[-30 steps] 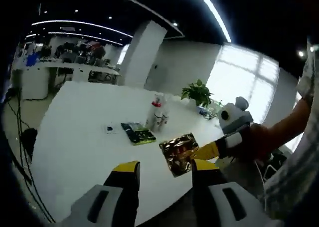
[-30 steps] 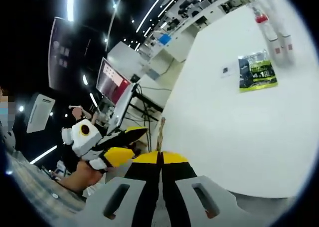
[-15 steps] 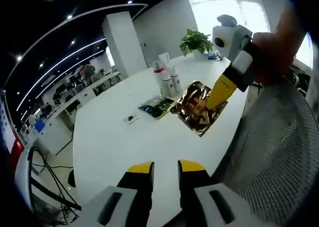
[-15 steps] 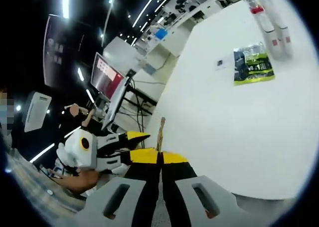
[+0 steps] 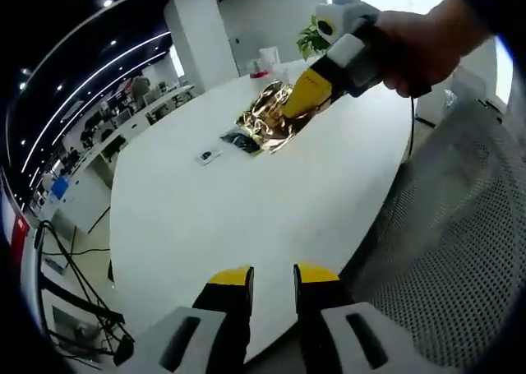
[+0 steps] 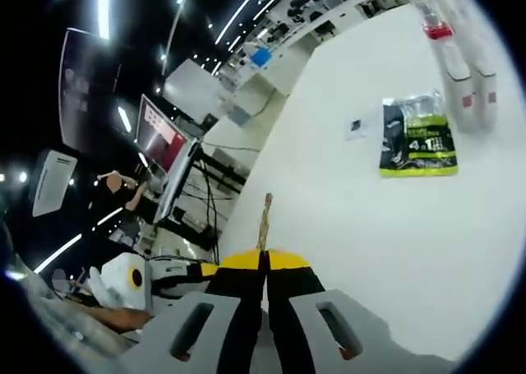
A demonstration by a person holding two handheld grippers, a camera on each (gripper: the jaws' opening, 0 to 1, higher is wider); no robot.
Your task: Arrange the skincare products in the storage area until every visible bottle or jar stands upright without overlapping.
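A gold foil pouch (image 5: 267,121) is gripped edge-on in the closed right claw (image 6: 265,263); the left claw (image 5: 271,277) is held slightly parted, empty. One green packet (image 6: 417,137) marked "4.1" and two bottles (image 6: 460,70) are seen on the table (image 6: 345,210).

— Where does the left gripper view look from?
— I see it sitting off the near edge of the white table (image 5: 246,201), facing across toward the far side.
— And the right gripper view?
— Closer and rolled, low over the same table (image 6: 394,226). Both share that tabletop and the green packet (image 6: 417,136).

Pouch (image 6: 418,136) flat on table (image 6: 345,226); 2 bottles (image 6: 460,70) just beyond it.
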